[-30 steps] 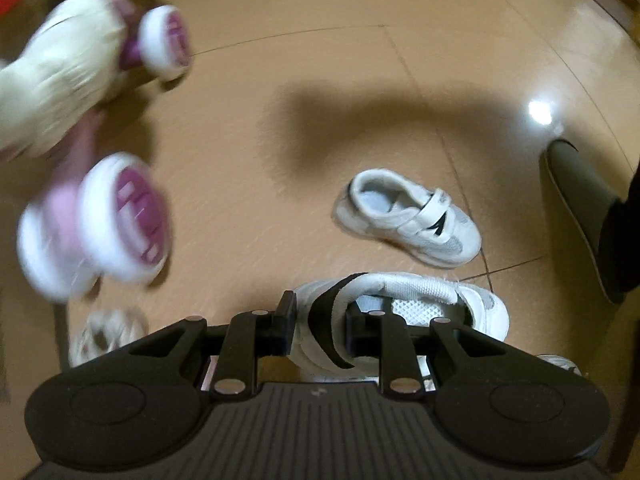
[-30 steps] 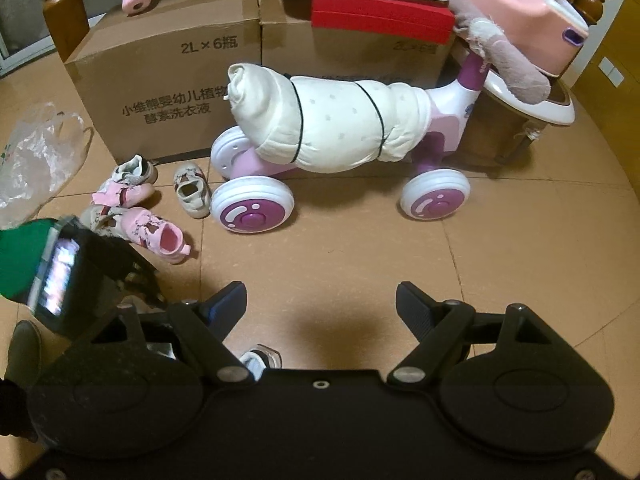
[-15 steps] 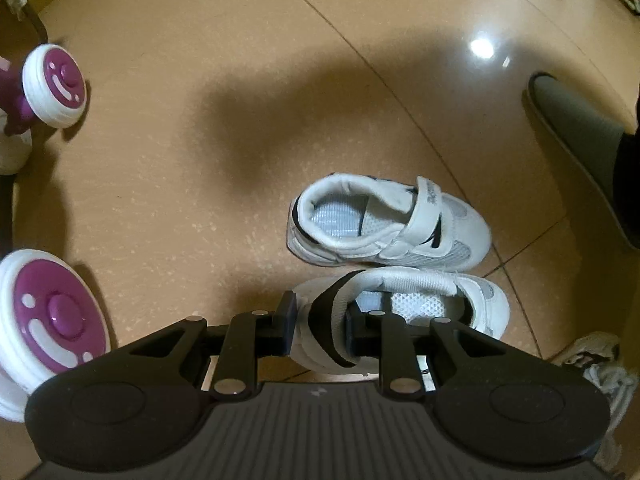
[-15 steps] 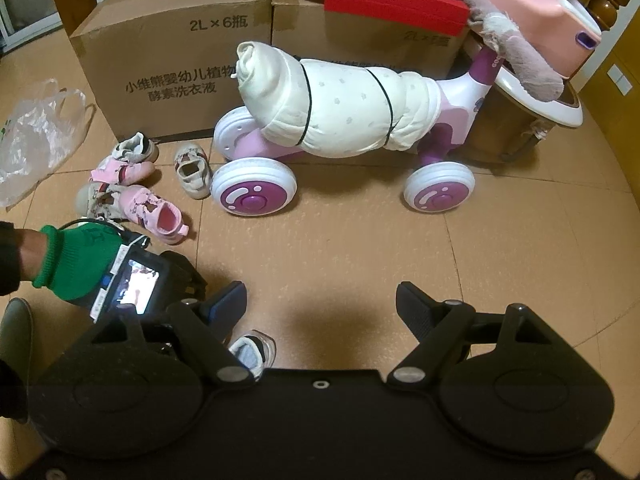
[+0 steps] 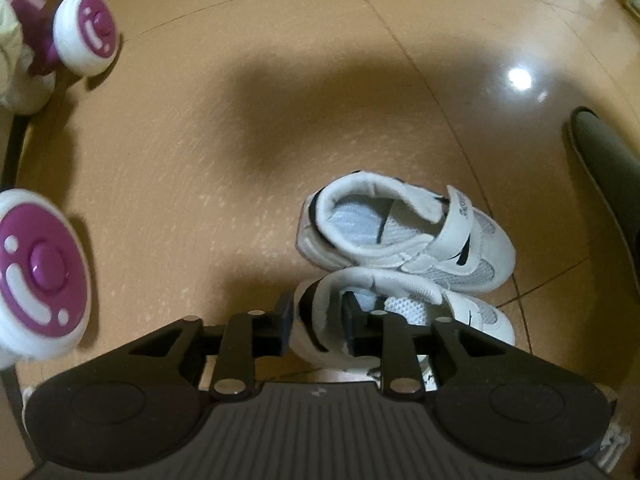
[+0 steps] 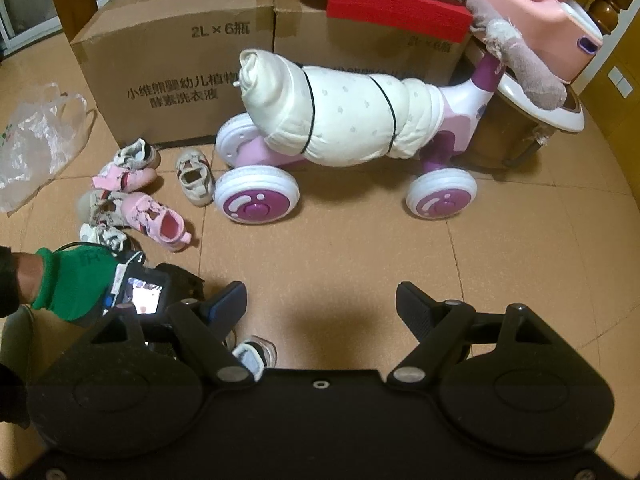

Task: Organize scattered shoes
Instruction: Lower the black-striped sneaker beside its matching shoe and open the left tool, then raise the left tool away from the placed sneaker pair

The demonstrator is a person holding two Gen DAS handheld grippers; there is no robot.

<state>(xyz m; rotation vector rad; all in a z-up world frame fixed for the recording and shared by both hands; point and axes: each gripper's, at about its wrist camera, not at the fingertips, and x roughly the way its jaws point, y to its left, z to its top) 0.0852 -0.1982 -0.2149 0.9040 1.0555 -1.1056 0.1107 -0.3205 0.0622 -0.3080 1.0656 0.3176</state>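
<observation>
Carried white sneaker [image 5: 404, 312], clamped by left gripper [image 5: 316, 320], now touches its mate [image 5: 404, 236] on floor [image 5: 240, 160]: pair formed; right gripper [image 6: 320, 304] wide open, empty

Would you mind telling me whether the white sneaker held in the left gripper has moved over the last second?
Yes. The held sneaker has been carried toward the second white sneaker lying on the floor; the gap between them has closed, and they now appear to touch.

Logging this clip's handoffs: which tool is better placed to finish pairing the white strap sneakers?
Left. The left tool is already shut on the heel collar of the held white strap sneaker, right beside its white mate on the floor. The right tool hangs open and empty, facing the purple-wheeled ride-on toy.
</observation>
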